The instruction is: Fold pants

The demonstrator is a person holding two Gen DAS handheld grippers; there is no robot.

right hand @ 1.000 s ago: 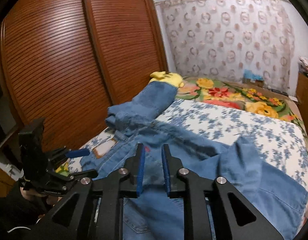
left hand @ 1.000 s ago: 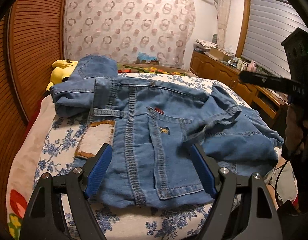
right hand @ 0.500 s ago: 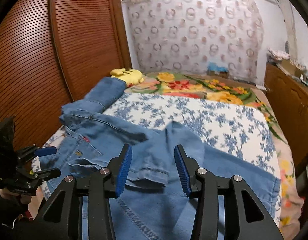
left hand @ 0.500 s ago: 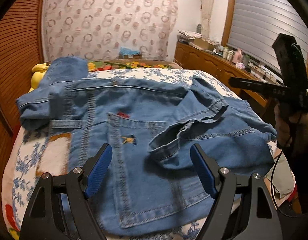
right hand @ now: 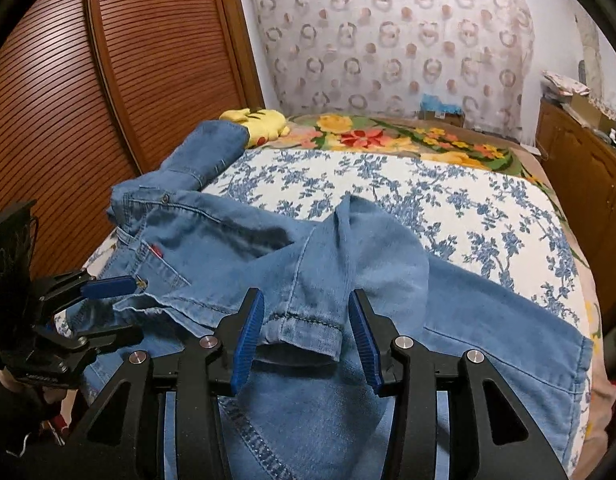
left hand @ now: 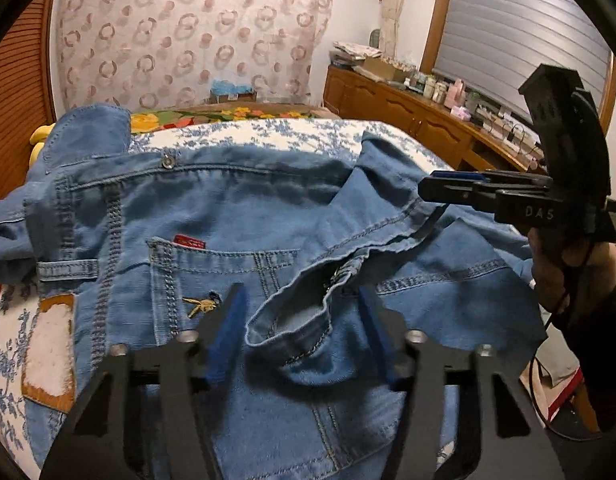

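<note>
Blue jeans [left hand: 227, 208] lie crumpled on the bed, waistband to the left, and one leg is folded back over the seat. My left gripper [left hand: 299, 320] hovers low over that leg's hem cuff [left hand: 283, 344]. Its jaws are closing, the cuff lies between the blue pads, and they do not press on it. In the right wrist view my right gripper [right hand: 308, 336] stands open astride the other end of the same hem [right hand: 308, 322]. Each gripper shows in the other's view: the right gripper [left hand: 436, 186] held by a hand, the left gripper [right hand: 119, 310] at the left edge.
The bed [right hand: 428, 200] has a blue-flowered sheet with a bright floral blanket [right hand: 388, 136] behind it. A yellow plush toy [right hand: 263, 122] lies at the far left corner. Slatted wooden wardrobe doors [right hand: 107, 100] stand close on the left, a wooden cabinet [left hand: 408, 120] on the right.
My left gripper has slid right from the back pocket to the folded cuff, and its jaws have narrowed. My right gripper has opened from nearly shut and sunk toward the hem.
</note>
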